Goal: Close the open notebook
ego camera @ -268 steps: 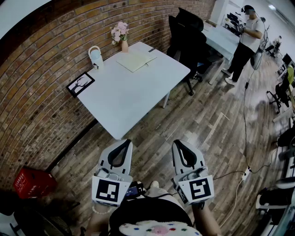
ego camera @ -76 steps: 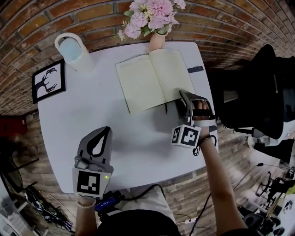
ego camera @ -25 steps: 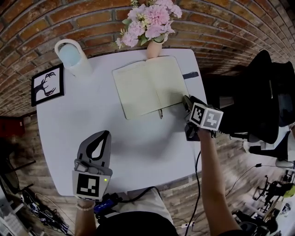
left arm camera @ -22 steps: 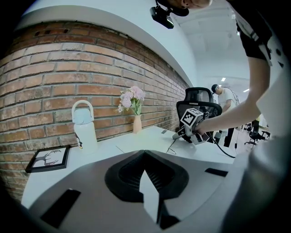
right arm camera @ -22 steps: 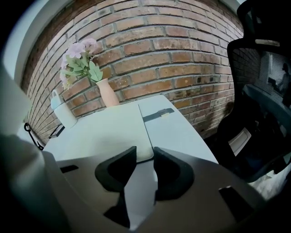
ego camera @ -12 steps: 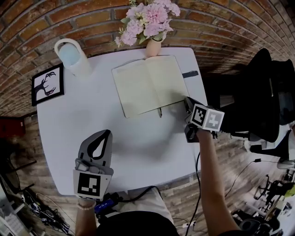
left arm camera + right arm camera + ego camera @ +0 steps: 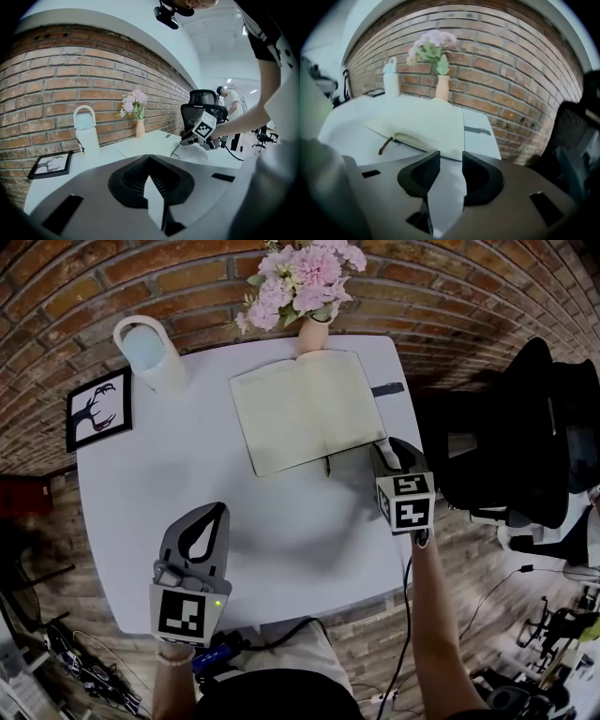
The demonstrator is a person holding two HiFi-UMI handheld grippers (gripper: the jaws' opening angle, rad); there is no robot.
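While the notebook lies open, the right gripper sits at its corner

Seen from the head view, the open notebook (image 7: pixel 305 409) lies flat on the far half of the white table (image 7: pixel 187 474), just in front of the vase of pink flowers (image 7: pixel 314 334). The right gripper (image 7: pixel 383 450) points at the notebook's near right corner, its tips just beside the page edge; whether they touch it I cannot tell. In the right gripper view its jaws stand partly apart, having just been opening, with only bare tabletop between them. The left gripper (image 7: pixel 212 512) hovers over the table's near left part, well apart from the notebook, its jaws closed together on nothing.
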